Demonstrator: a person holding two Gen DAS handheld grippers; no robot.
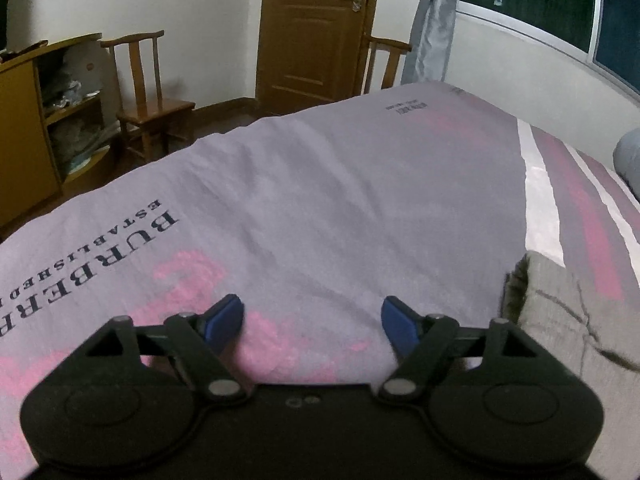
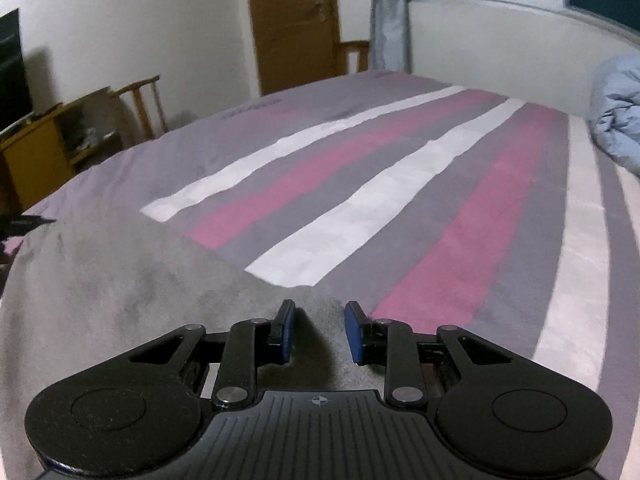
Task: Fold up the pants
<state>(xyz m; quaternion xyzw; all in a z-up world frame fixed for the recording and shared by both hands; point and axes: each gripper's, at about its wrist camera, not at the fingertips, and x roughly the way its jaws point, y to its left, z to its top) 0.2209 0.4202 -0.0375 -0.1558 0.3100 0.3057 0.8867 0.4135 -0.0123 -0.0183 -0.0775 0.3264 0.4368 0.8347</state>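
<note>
Grey pants (image 2: 120,288) lie flat on the striped bed sheet (image 2: 400,184), filling the near left of the right wrist view. My right gripper (image 2: 320,320) is low over their far edge, its blue pads a narrow gap apart. Grey cloth lies under and between the pads, and I see no fold pinched by them. In the left wrist view one end of the pants (image 1: 568,320) shows at the right edge. My left gripper (image 1: 312,312) hovers to its left over the bare sheet (image 1: 320,200), jaws wide and empty. A black part of it (image 2: 24,224) pokes in at the left of the right wrist view.
The bed takes up most of both views. A light blue quilt (image 2: 616,112) is bunched at its far right. Beyond the bed's far edge stand a wooden chair (image 1: 148,96), a yellow cabinet (image 1: 36,120), a brown door (image 1: 316,28) and a tied grey curtain (image 1: 432,20).
</note>
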